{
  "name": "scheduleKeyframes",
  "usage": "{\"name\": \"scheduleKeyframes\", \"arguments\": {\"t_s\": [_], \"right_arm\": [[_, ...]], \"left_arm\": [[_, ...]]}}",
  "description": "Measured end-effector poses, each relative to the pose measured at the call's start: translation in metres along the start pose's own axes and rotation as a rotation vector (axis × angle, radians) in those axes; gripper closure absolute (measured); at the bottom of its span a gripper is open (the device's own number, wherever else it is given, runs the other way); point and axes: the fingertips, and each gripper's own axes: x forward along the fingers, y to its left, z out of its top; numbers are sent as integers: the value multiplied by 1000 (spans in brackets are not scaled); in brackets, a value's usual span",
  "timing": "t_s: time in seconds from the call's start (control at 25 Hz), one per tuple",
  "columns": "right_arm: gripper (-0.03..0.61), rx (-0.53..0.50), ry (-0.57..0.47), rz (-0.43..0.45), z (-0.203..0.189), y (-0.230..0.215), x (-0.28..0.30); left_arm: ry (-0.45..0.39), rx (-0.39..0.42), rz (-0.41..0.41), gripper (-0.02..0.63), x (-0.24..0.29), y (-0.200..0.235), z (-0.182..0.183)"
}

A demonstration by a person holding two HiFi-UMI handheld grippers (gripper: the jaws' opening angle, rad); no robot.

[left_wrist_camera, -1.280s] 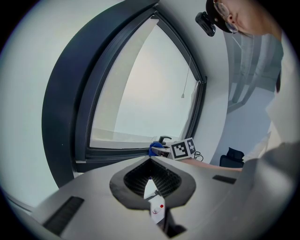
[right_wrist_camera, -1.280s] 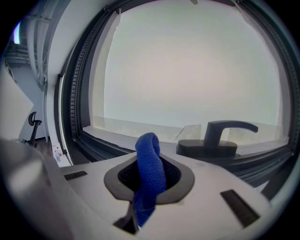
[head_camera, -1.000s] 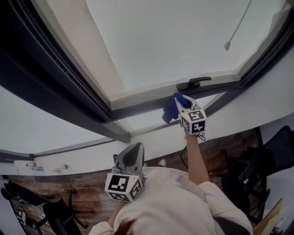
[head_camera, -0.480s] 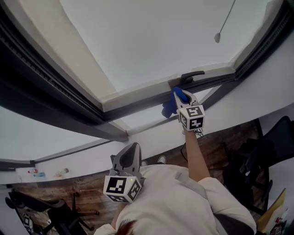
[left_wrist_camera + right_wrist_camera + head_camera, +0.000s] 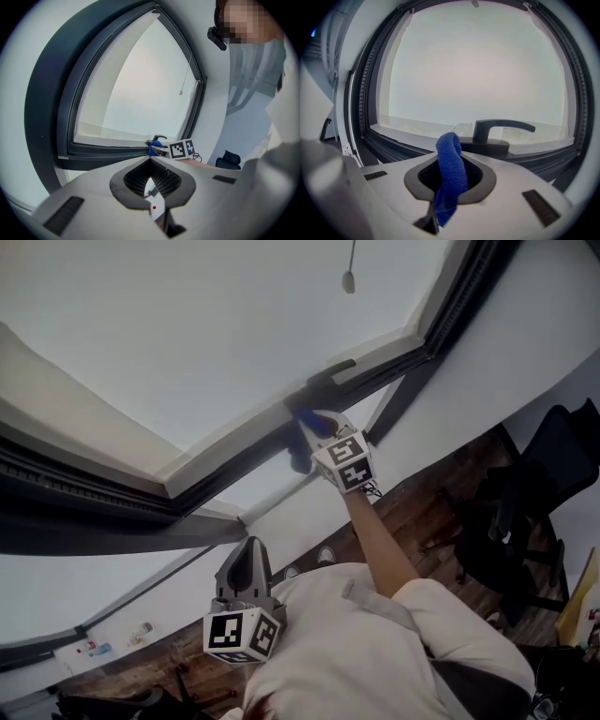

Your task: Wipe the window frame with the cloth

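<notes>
Fig.: blue cloth [image 5: 451, 171], pinched between the jaws of your R gripper [image 5: 320, 425]; one fold stands up past the jaw tips, the rest hangs below them; cloth sits at the dark lower rail of the window frame [image 5: 225, 470], just beside the black handle [image 5: 501, 127]; actual contact w/ the rail can't be confirmed. Your R arm is stretched up to the frame; L gripper [image 5: 249, 557] is held low near your chest, well apart from the window, jaws together, nothing between them. Surroundings: pale glass fills the sash; a pull-cord weight [image 5: 348, 280] hangs in front of it; white wall [image 5: 281, 521] below the frame; dark wood floor [image 5: 441, 498]; black office chair [image 5: 548, 488] at your R.
</notes>
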Motion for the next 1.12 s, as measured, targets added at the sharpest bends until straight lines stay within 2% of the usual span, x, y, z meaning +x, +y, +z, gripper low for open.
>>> {"name": "scheduleKeyframes", "arguments": {"t_s": [0.32, 0.44, 0.56, 0.76, 0.92, 1.12], "right_arm": [[534, 13, 26, 2, 1, -2, -3], [534, 43, 27, -20, 1, -2, -9], [534, 84, -8, -17, 7, 15, -14], [534, 57, -40, 96, 24, 98, -12], [534, -13, -68, 238, 47, 183, 2], [534, -107, -52, 387, 48, 274, 13]], "left_arm": [[-6, 19, -24, 609, -5, -8, 2], [-22, 37, -15, 609, -14, -2, 4], [-36, 50, 11, 609, -29, 11, 5], [-16, 26, 32, 609, -53, 29, -1], [-21, 22, 31, 609, -70, 41, -1], [-20, 11, 54, 609, -97, 63, -6]]}}
